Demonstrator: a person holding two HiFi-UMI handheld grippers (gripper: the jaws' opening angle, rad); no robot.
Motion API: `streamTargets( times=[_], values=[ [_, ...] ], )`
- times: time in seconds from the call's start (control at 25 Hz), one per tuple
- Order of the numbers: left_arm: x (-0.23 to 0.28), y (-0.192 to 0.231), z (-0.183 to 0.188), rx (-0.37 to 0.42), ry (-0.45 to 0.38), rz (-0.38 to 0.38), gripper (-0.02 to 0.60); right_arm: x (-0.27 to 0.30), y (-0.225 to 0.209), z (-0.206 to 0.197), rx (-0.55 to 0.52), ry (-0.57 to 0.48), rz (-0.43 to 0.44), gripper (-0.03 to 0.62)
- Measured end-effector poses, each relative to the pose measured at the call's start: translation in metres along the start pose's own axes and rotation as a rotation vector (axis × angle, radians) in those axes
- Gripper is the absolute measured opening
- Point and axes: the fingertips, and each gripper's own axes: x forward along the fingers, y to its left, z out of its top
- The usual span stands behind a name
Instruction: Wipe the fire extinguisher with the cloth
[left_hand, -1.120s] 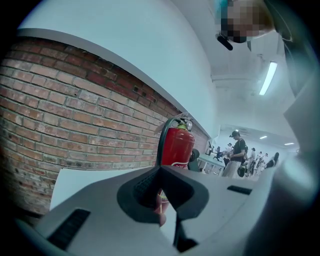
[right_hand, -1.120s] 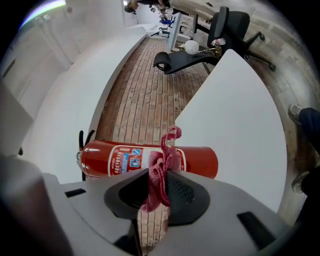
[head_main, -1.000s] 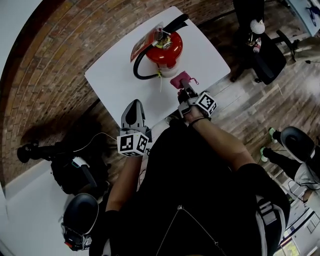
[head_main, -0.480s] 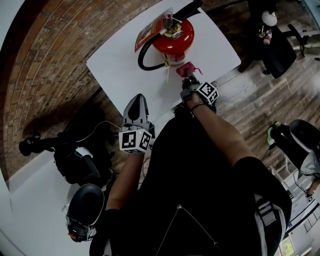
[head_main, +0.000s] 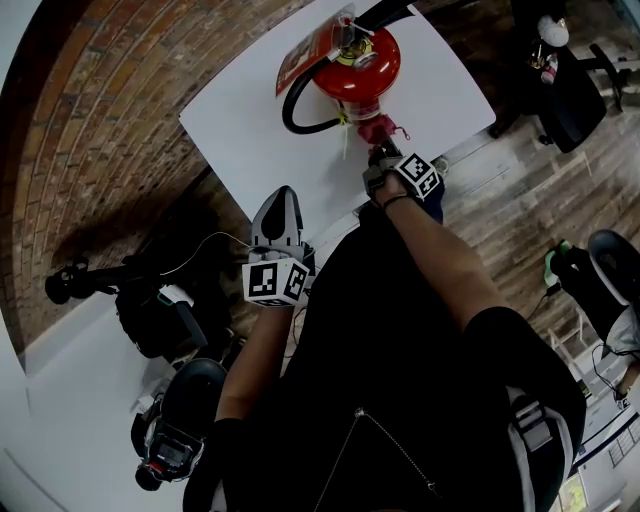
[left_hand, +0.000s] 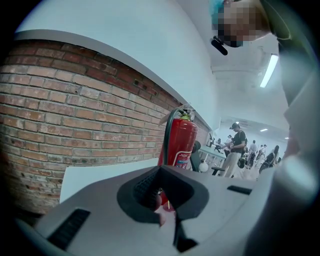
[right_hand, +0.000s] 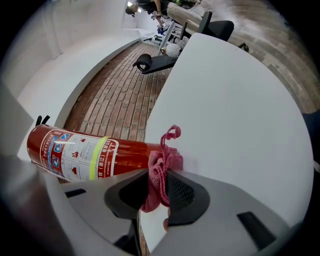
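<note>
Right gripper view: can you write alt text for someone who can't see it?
The right gripper pinches a bunched pink cloth at the lower end of a red fire extinguisher on a white table, with a brick wall behind.

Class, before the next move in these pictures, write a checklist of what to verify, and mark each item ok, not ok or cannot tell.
1. Cloth gripped: ok. The right claw is shut on the pink cloth.
2. Cloth at the fire extinguisher: ok. It lies against the lower red body.
3. Extinguisher upright on the white table: ok.
4. Left claw steadying the extinguisher: not ok. It is shut, empty and apart from it, by the table's near edge.
5. How firmly the cloth presses on the body: cannot tell.
</note>
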Motion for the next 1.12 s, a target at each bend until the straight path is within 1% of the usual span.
streamTargets(
  times=[0.68, 0.96, 1.12],
  values=[
    [0.003, -0.009, 0.012, -0.009, -0.033, -0.018, 0.008, -0.008, 0.039, 0.003, 0.011, 0.02, 0.034, 0.101],
    [0.012, -0.014, 0.013, -0.011, -0.036, -0.032, 0.008, -0.016, 0.06, 0.002, 0.03, 0.042, 0.073, 0.101],
    [0.017, -0.019, 0.015, -0.009, -0.038, -0.04, 0.008, -0.02, 0.071, 0.002, 0.035, 0.052, 0.081, 0.101]
  ],
)
